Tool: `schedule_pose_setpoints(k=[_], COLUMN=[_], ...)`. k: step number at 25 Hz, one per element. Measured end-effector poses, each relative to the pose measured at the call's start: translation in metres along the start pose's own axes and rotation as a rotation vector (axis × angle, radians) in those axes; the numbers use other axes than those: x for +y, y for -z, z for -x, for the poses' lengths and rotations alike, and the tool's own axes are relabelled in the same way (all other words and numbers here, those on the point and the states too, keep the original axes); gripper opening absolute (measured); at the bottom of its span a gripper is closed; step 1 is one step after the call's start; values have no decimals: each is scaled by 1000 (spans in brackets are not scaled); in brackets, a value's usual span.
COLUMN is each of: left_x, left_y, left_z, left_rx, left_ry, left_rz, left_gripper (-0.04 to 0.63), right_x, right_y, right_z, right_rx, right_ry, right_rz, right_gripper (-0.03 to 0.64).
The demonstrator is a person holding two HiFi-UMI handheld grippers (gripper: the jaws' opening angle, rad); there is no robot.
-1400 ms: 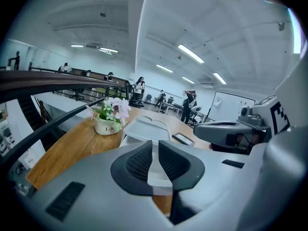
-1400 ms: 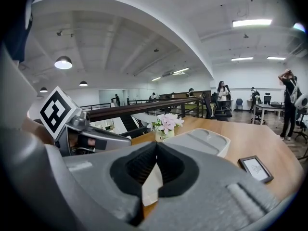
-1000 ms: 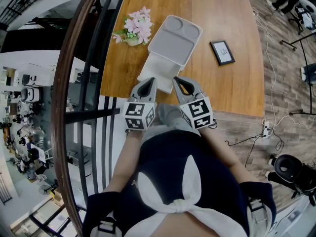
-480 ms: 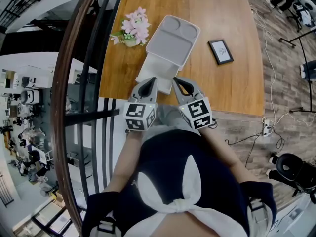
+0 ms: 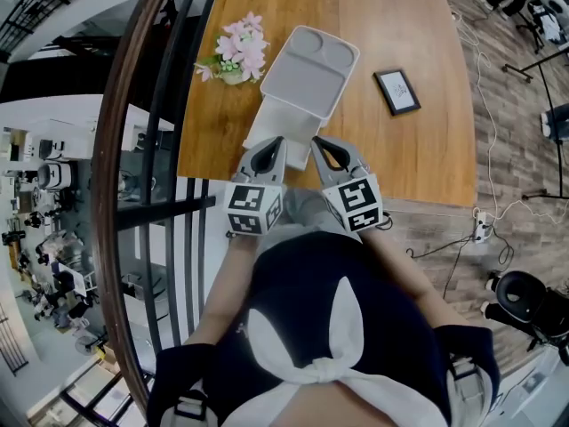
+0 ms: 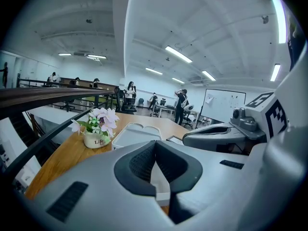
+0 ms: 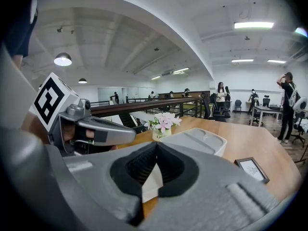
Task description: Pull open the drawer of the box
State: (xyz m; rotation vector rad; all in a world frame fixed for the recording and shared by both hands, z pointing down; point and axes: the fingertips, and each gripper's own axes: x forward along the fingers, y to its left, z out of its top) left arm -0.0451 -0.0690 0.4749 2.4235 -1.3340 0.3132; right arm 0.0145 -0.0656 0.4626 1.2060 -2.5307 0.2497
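Starting at the left with the potted pink flowers [image 5: 236,56] on the wooden table [image 5: 418,163], then moving on to the white box [image 5: 313,68] just beside them, with its drawer [image 5: 269,124] standing pulled out toward the near edge. Reaching the left gripper [image 5: 274,142] at the drawer's front, jaws pressed together on nothing, and the right gripper [image 5: 318,143] alongside, likewise closed and empty. Ending far right at 1 small framed picture [image 5: 399,92], lying flat, well apart from the box.
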Motion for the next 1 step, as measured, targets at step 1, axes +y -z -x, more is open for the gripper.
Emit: schedule_pose_setpoints(k=[1], left_x=[-1], left_y=[-1], left_z=[-1], left_rx=[0], left_ry=[2], left_rz=[-4], left_gripper=[18], right_x=[-1], right_y=[0], right_z=[0], right_rx=[0], right_ry=[2], right_rz=[0], right_gripper=[-3])
